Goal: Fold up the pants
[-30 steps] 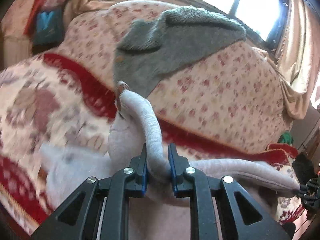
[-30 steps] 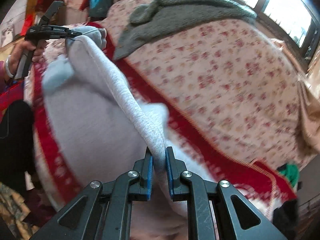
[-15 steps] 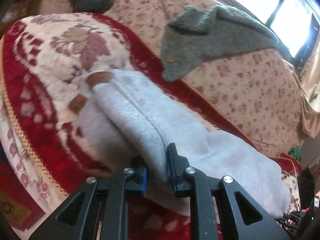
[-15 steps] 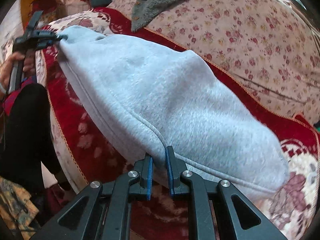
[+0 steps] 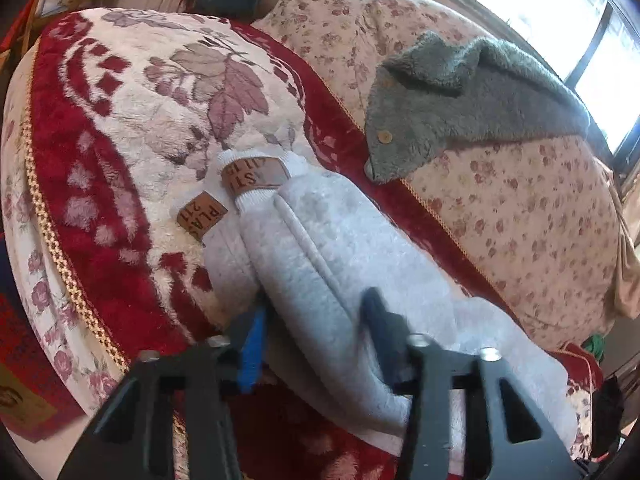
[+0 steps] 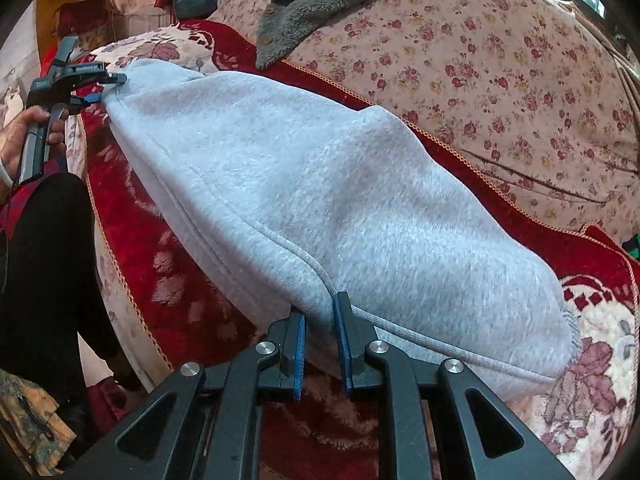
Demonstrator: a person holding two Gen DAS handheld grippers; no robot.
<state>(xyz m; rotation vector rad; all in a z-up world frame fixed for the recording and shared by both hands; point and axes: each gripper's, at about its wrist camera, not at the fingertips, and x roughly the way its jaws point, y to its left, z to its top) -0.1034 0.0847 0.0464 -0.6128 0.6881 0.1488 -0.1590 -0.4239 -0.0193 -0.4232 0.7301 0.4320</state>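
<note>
The light grey fleece pants [image 5: 332, 264] lie folded lengthwise on a red and cream floral blanket [image 5: 120, 120], brown leather labels at the far end. My left gripper [image 5: 316, 332] stands open around the near fold, its jaws blurred and spread wide. In the right wrist view the pants [image 6: 304, 184] stretch across the blanket. My right gripper [image 6: 320, 320] is shut on their near seam edge. The left gripper [image 6: 100, 84] shows at the pants' far left corner, held by a hand.
A dark grey fleece jacket [image 5: 472, 96] drapes over the floral sofa back [image 5: 520, 200]. The blanket's gold-trimmed edge [image 5: 52, 232] drops off at the left. The person's dark leg [image 6: 44, 264] is at the left. A window is behind the sofa.
The pants have been laid down flat on the blanket. My left gripper has opened and let go of the fold. My right gripper still pinches the seam.
</note>
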